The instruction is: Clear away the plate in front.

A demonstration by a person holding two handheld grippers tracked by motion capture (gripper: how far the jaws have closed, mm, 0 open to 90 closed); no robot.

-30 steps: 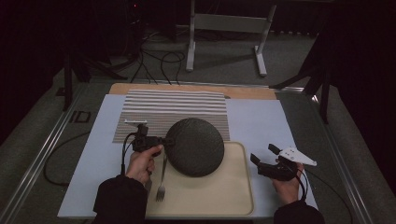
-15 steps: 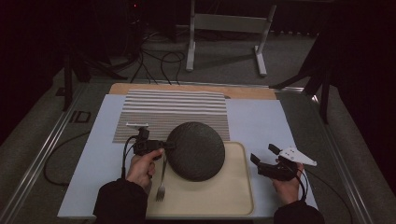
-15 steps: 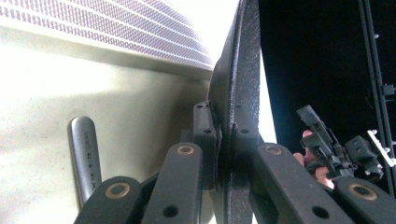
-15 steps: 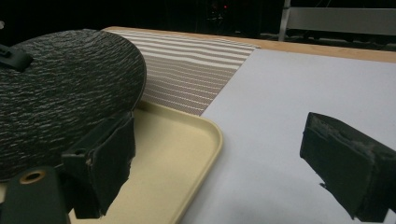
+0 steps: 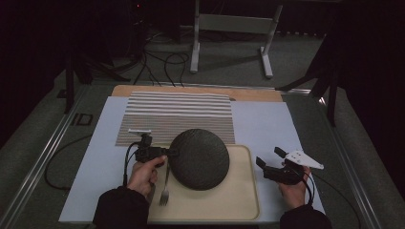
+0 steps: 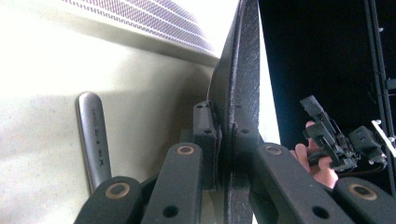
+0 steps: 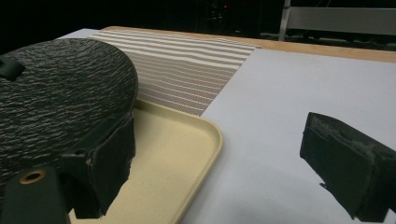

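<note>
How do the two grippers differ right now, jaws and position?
The left gripper is shut on the rim of the dark plate, at the left edge of the tray; the right gripper stands open with nothing between its jaws. The left one reaches over the tray beside the fork, while the right one sits off the tray's right side above the pale sheet. Each is held in one of the person's hands.

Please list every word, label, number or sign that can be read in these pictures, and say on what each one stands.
Fork handle: small stamped marks, too blurred to read.
Table edge, left of the white sheet: a dark mark that looks like "ID", not certain.
Dark plate, tray, striped mat, left gripper, right gripper: no text to see.
</note>
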